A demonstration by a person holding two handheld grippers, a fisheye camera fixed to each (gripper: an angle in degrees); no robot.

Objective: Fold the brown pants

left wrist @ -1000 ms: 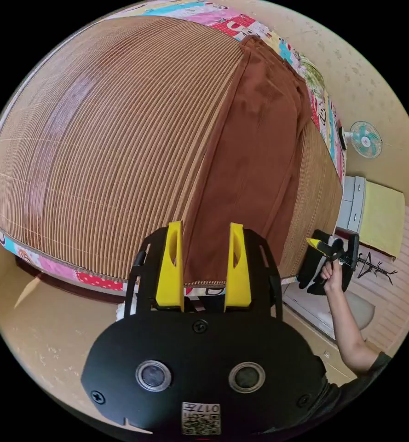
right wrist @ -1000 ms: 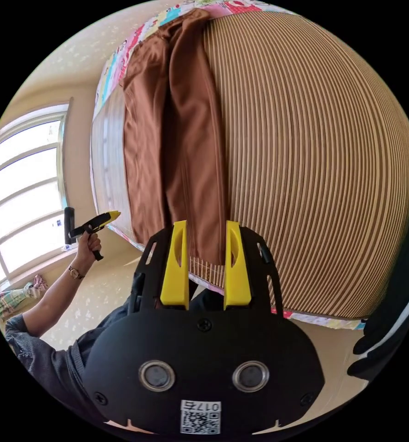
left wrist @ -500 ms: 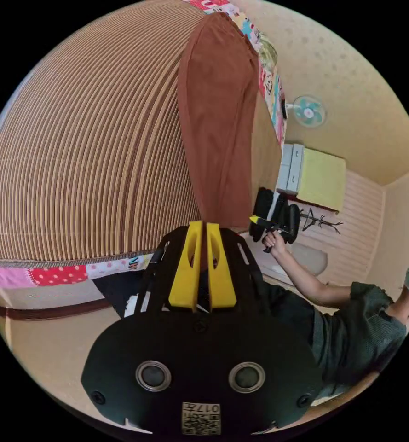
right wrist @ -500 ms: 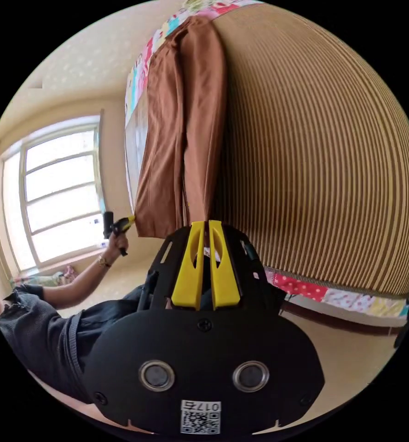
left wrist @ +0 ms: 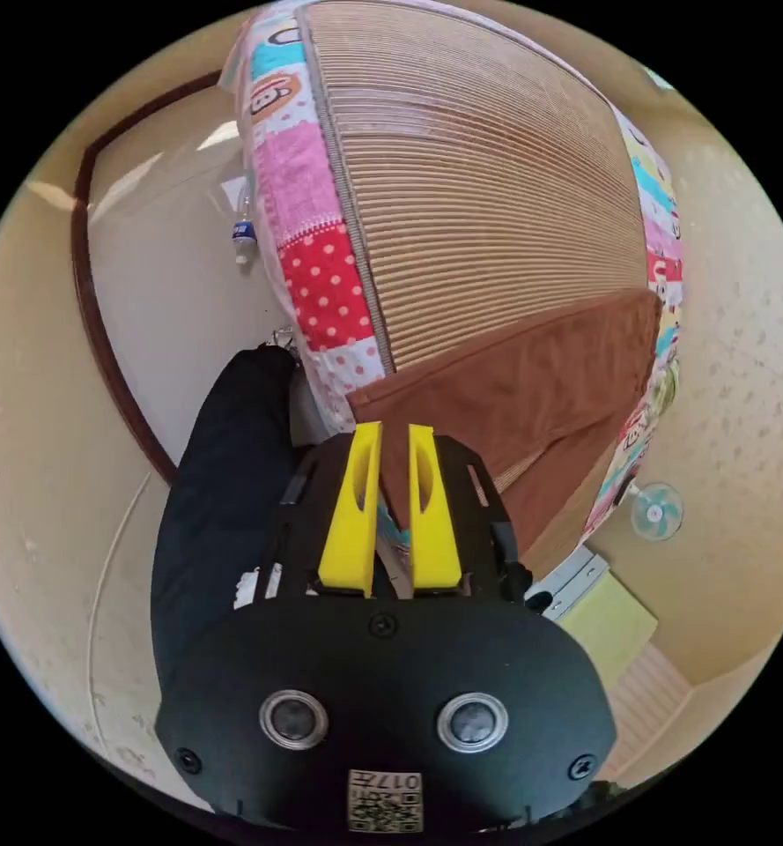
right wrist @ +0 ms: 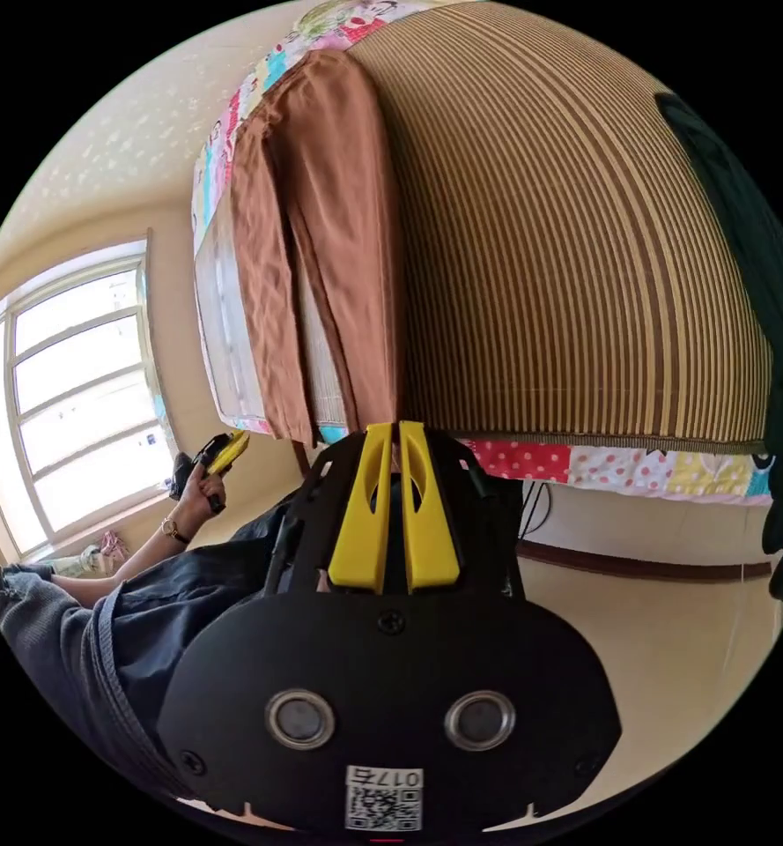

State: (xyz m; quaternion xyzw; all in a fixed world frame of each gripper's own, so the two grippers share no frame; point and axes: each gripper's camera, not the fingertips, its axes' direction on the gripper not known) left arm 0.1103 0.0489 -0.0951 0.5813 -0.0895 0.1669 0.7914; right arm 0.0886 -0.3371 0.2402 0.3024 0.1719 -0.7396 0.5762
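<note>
While standing at the edge of the bed, holds the right gripper (right wrist: 395, 429) with jaws closed to a hairline slit, clamped on the hem of one leg of the brown pants (right wrist: 338, 220). Keeps that closure as it was half a second ago; one second ago, had both pairs of jaws spread wide. Holds the left gripper (left wrist: 395, 434) with jaws a narrow gap apart, slightly wider than half a second ago, when nearly touching. Shows brown cloth through that gap in the left gripper view, but no cloth visibly pinched. Grasps that tool in a hand (right wrist: 199, 489) near the window (right wrist: 74, 388) in the right gripper view, near the hem of the other leg and apart from it. Leaves the pants stretched lengthwise on the striped mat (right wrist: 567, 264), close to one long side of the bed, hems at the near edge over the patchwork cover (right wrist: 585, 463). Shows the two legs now parted at the hem end, with a strip of mat between them; half a second ago, lay side by side. Includes a small fan (left wrist: 655, 511) beyond the far end of the bed in the left gripper view. Has both views rolled since the earlier pictures, through movement of the cameras.
</note>
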